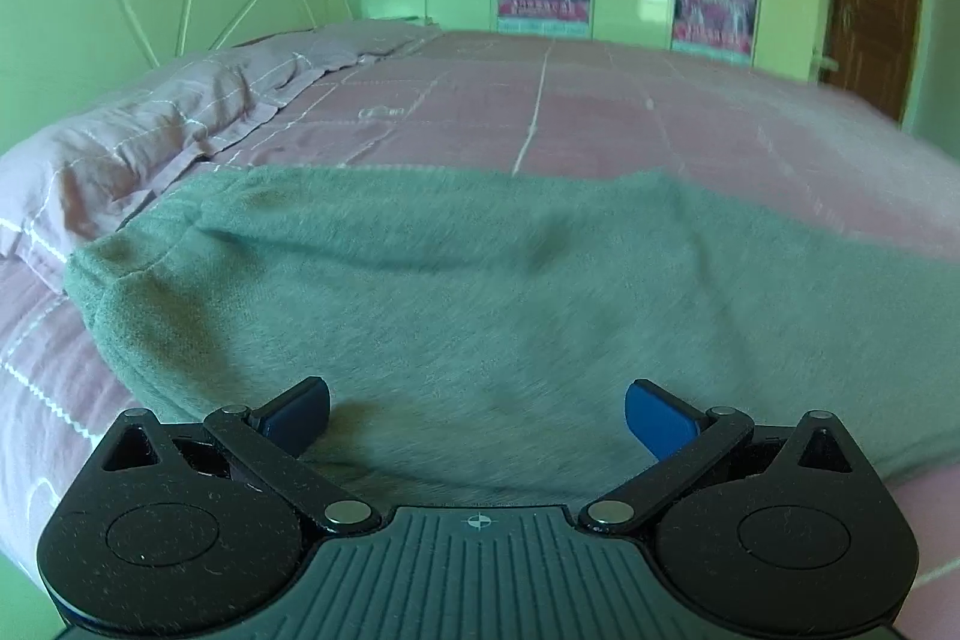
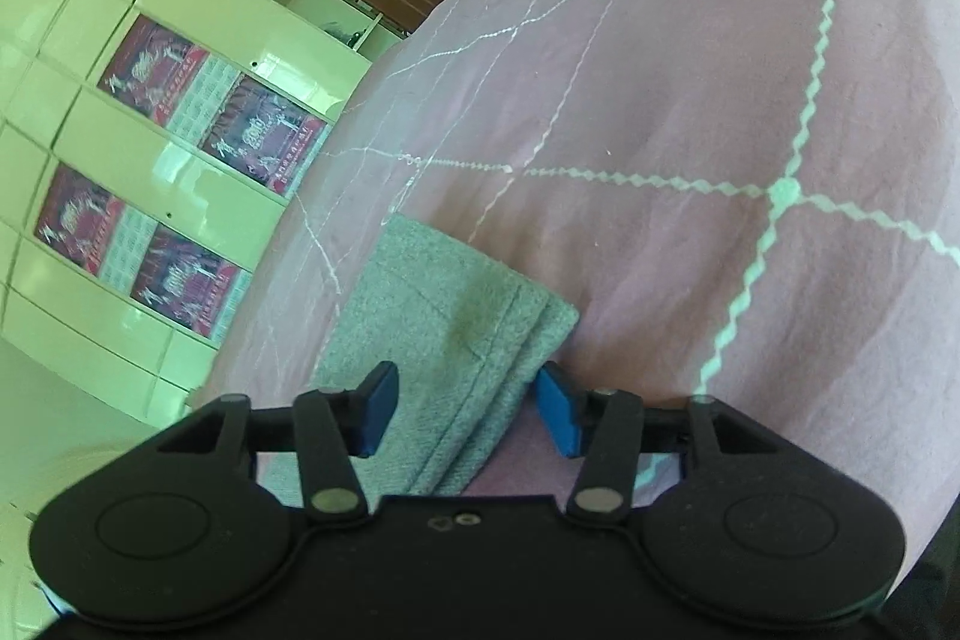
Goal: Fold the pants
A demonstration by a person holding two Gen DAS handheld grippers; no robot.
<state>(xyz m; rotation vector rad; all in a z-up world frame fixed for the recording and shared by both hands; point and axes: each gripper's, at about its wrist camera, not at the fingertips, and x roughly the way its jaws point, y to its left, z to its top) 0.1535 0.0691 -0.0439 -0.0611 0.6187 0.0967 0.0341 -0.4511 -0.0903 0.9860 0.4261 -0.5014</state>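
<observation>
Pants [image 1: 480, 292] (grey fleece ones) lie flat across the pink quilt [image 1: 600, 112], just in front of the pillow [image 1: 150, 130]. Left gripper [image 1: 477, 421] hangs over them with jaws spread wide, gripping nothing. Right gripper [image 2: 468, 409] is parted too, the hem between its pads [image 2: 558, 412] but not pinched.

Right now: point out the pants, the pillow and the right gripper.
pants [image 1: 480, 292]: left wrist view, on the broad grey fabric lying on the bed.
pillow [image 1: 120, 142]: left wrist view, on its wrinkled top face.
right gripper [image 2: 468, 409]: right wrist view, midway between the blue fingertips, over the pants' hem.
</observation>
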